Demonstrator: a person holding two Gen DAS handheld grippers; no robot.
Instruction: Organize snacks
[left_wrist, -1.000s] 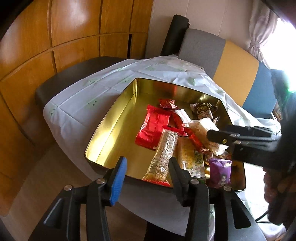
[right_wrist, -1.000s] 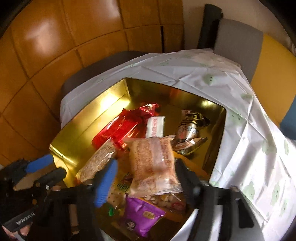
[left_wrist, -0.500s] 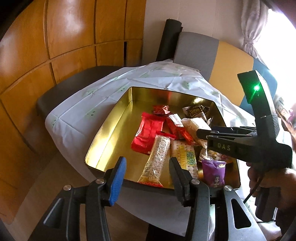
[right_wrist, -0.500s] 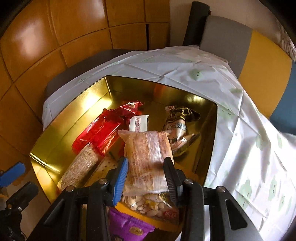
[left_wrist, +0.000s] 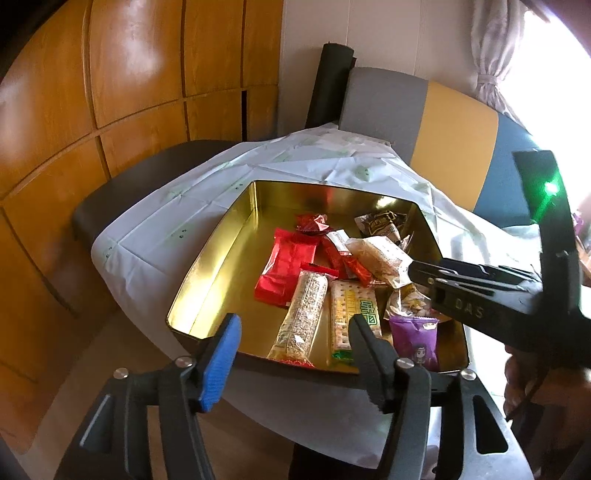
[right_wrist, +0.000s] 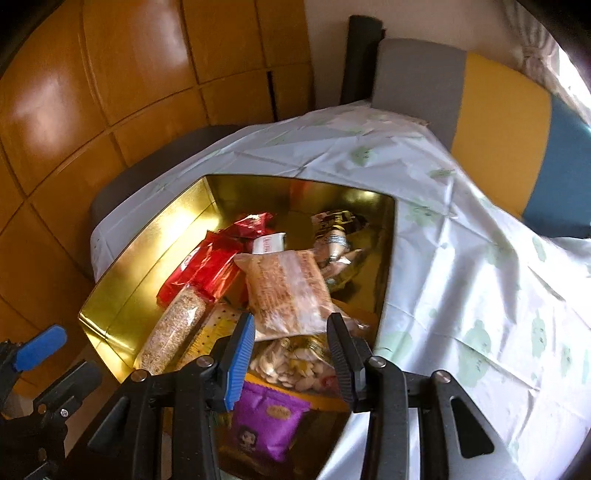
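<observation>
Operator: While the right gripper jaws clench the clear cracker packet over the gold tin, which step applies?

Technician: Repositioning it. Left gripper jaws are opening, empty; next, find bare tin floor.

Daylight blows out the window at upper right, glare streaks the gold tin, edges bow fisheye-style, and the right view is slightly motion-blurred.
</observation>
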